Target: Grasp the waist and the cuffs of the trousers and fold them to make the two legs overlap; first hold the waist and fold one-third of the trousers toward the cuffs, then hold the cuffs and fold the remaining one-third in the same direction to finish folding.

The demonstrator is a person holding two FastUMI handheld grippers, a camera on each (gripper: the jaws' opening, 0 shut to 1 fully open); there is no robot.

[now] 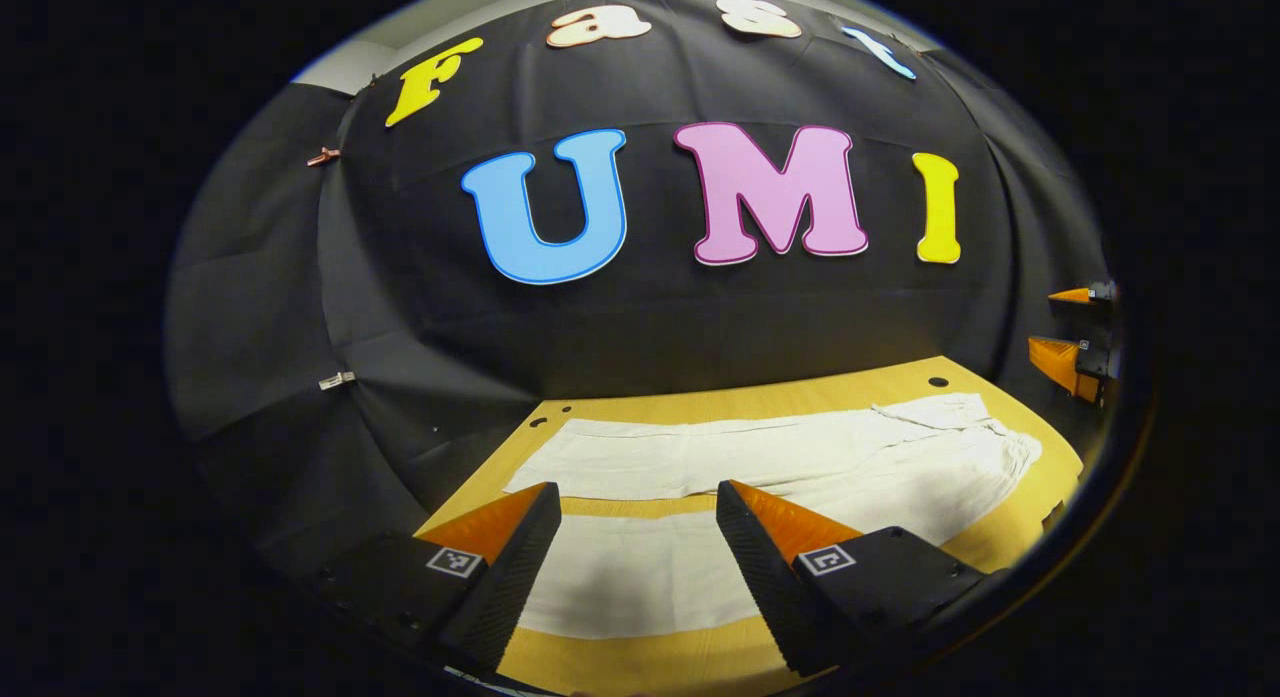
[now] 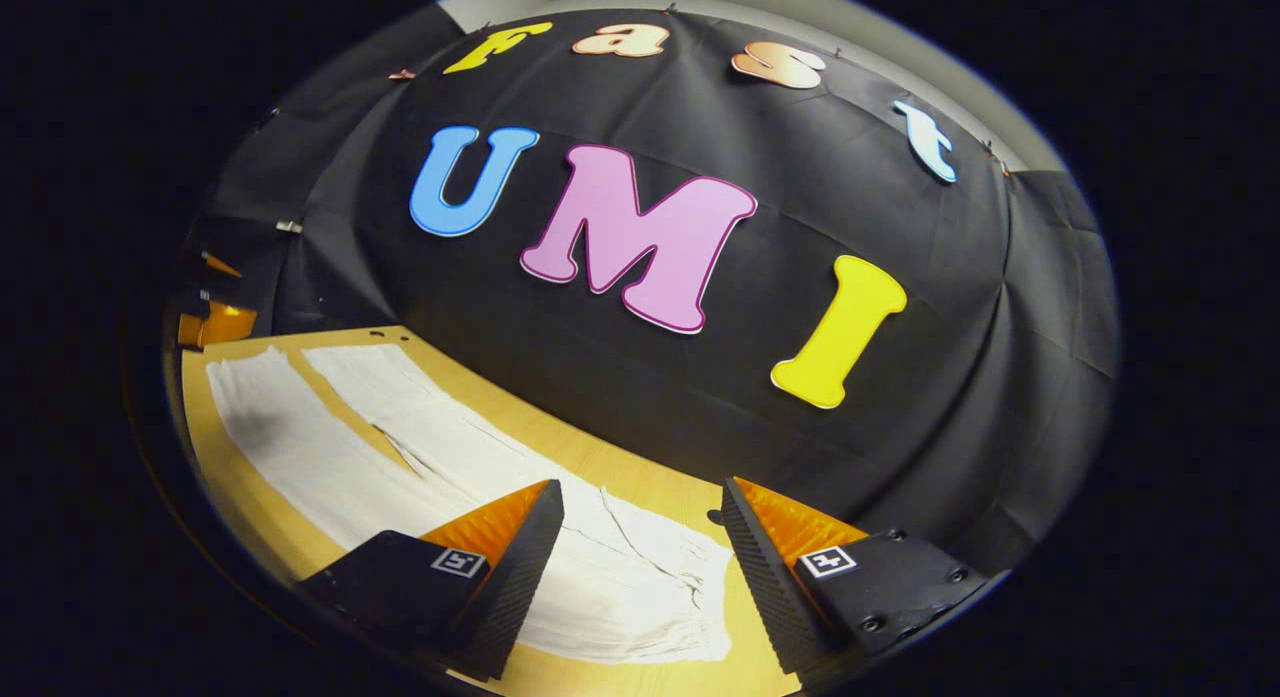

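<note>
White trousers lie flat on the wooden table, legs spread apart in a narrow V. In the left gripper view the waist is at the right and the cuffs at the left. My left gripper hovers open above the near leg, nothing between its fingers. The right gripper shows at the far right, beyond the waist. In the right gripper view the gathered waist lies just below my open right gripper, and the legs run off to the left, where the left gripper hangs.
Black cloth walls close the booth behind the table and on both sides. Small dark holes mark the tabletop near its back edge. A strip of bare wood runs along the trousers' far side.
</note>
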